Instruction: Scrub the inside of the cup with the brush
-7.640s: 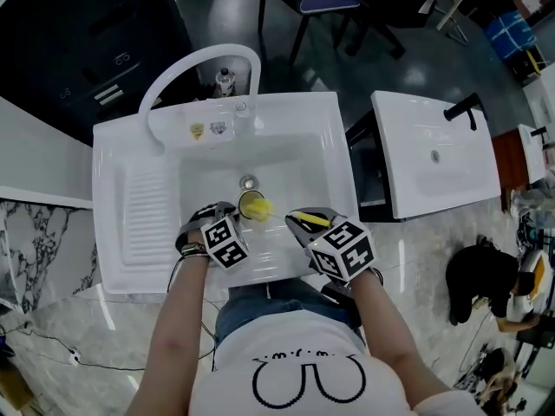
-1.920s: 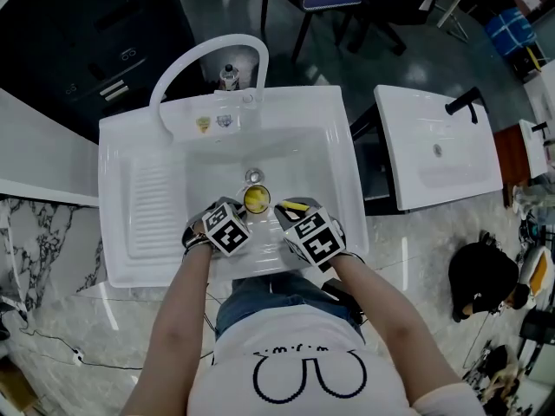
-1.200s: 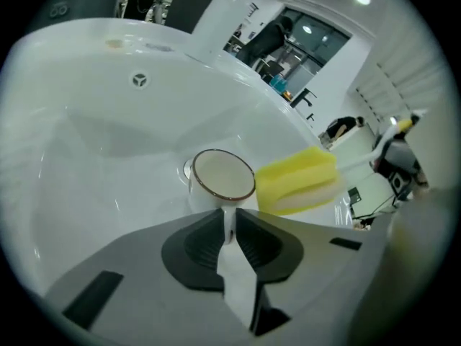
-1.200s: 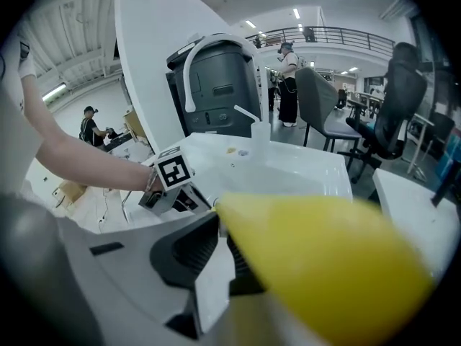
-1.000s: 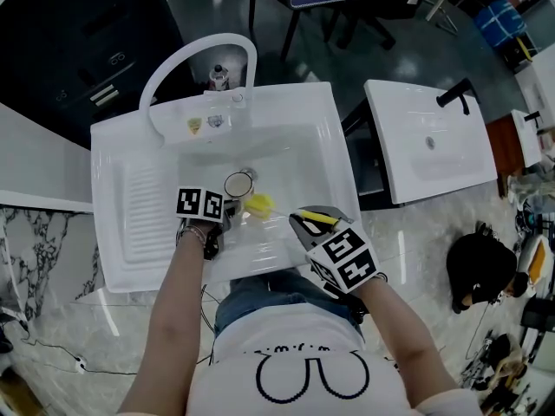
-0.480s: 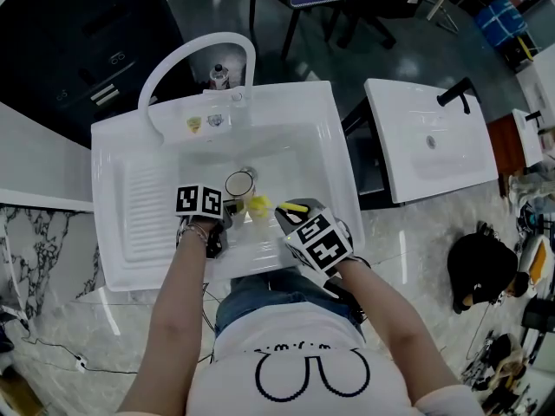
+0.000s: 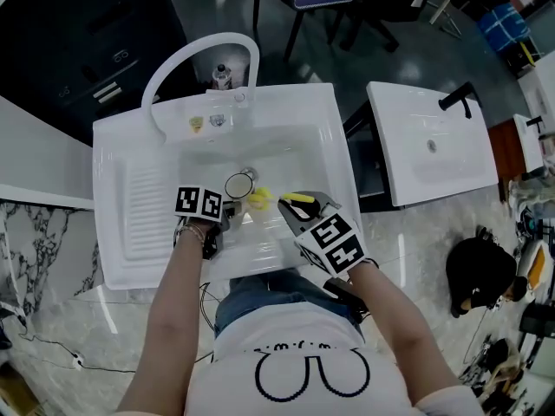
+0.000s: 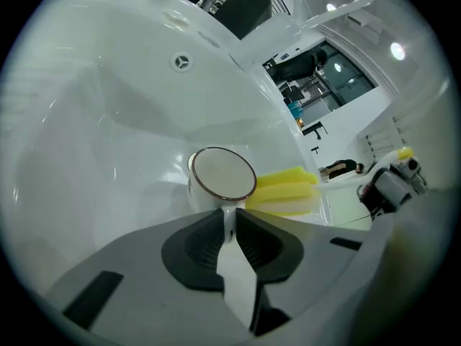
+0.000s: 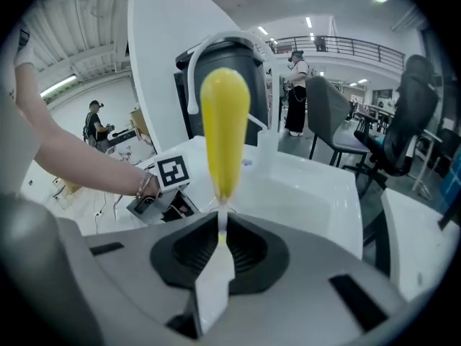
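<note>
In the head view a white cup with a brown rim (image 7: 238,185) stands in the white sink (image 7: 334,137), its mouth facing up. My left gripper (image 7: 227,209) is shut on the cup's handle; the left gripper view shows the thin handle pinched between the jaws (image 8: 229,218) below the cup (image 8: 222,173). The brush has a yellow sponge head (image 7: 258,198) lying just right of the cup, outside it (image 8: 284,192). My right gripper (image 7: 296,208) is shut on the brush's yellow handle (image 9: 225,128), which rises from the jaws (image 9: 222,225).
A curved white faucet (image 7: 186,63) arches over the sink's back left, and the drain (image 7: 250,174) lies just behind the cup. A ribbed draining board (image 7: 143,206) is to the left. A second white basin (image 7: 434,146) stands to the right across a gap.
My right gripper has shifted left and a little forward with the brush, bringing the sponge head closer beside the cup. The left gripper and cup have stayed put.
</note>
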Demonstrator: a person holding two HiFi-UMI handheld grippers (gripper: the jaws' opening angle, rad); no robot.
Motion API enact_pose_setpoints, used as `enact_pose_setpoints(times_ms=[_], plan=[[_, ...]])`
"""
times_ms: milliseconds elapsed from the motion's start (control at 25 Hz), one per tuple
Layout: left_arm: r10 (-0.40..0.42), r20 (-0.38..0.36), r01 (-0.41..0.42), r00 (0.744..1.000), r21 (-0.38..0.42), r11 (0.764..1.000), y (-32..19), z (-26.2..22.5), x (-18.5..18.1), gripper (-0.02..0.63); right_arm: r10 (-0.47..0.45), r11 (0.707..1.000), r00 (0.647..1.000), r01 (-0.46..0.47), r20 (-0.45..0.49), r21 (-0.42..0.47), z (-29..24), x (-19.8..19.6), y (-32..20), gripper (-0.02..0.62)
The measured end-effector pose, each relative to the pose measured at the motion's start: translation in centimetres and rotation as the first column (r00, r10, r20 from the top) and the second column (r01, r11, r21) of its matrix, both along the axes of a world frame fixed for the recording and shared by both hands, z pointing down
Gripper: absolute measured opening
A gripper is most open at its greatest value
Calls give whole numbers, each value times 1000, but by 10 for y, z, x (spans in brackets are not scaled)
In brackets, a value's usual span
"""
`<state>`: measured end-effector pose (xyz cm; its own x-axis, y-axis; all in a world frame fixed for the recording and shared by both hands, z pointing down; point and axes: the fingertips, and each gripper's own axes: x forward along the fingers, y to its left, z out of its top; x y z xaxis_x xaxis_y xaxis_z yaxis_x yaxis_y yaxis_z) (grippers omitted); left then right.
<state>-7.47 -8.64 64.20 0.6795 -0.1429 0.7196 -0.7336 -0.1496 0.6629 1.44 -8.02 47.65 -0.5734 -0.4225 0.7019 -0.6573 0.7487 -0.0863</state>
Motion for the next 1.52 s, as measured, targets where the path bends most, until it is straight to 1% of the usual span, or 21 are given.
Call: enact_pose_setpoints(times_ms=[120, 200, 400, 640, 840, 920, 1000, 1120, 1200, 1280, 1320, 1360, 1400, 1440, 1520], plan=[[48, 28, -49, 998, 21, 999, 4, 0, 0, 63, 12, 999, 1000, -13, 18, 34, -13, 6, -2, 43], [81, 52, -83, 995, 33, 996, 6, 1, -1, 64, 17, 999, 1000, -18, 25, 39, -14, 8, -3, 43], [110, 88, -115, 990, 44, 992, 6, 4, -4, 64, 14, 999, 1000, -15, 25, 38, -5, 7, -5, 43], [153, 117, -159, 981, 41, 986, 11, 7, -6, 63, -64, 997, 997, 65, -45, 41, 28, -4, -2, 41], [183, 121, -189, 976, 37, 981, 15, 9, 0, 61, -109, 994, 992, 109, -70, -7, 62, -13, 0, 41], [207, 132, -215, 969, 41, 976, 17, 10, 2, 61, -128, 992, 989, 127, -76, -20, 70, -13, 2, 41], [238, 149, -247, 960, 48, 968, 20, 12, 2, 61, -140, 990, 987, 139, -74, -18, 72, -13, 2, 41], [269, 169, -283, 948, 60, 957, 22, 13, 0, 61, -147, 989, 988, 147, -53, -3, 60, -11, 2, 41], [294, 184, -311, 938, 69, 948, 23, 13, -1, 61, -181, 983, 983, 182, -42, 24, 46, -10, 4, 42], [329, 206, -350, 922, 79, 933, 24, 12, -4, 61, -230, 971, 973, 232, -33, 59, 30, -9, 7, 42], [351, 224, -377, 909, 86, 922, 25, 12, -5, 61, -252, 965, 967, 253, -26, 75, 23, -9, 8, 43], [379, 248, -411, 891, 93, 907, 25, 13, -7, 63, -270, 959, 963, 270, -17, 87, 17, -8, 10, 43], [413, 280, -454, 867, 99, 886, 25, 13, -10, 63, -287, 953, 958, 287, -9, 96, 11, -8, 11, 43], [450, 320, -503, 834, 104, 858, 25, 13, -12, 64, -306, 947, 952, 305, -2, 101, 8, -8, 12, 43], [517, 400, -598, 757, 104, 795, 25, 14, -18, 64, -347, 933, 938, 344, 6, 107, 5, -10, 14, 43]])
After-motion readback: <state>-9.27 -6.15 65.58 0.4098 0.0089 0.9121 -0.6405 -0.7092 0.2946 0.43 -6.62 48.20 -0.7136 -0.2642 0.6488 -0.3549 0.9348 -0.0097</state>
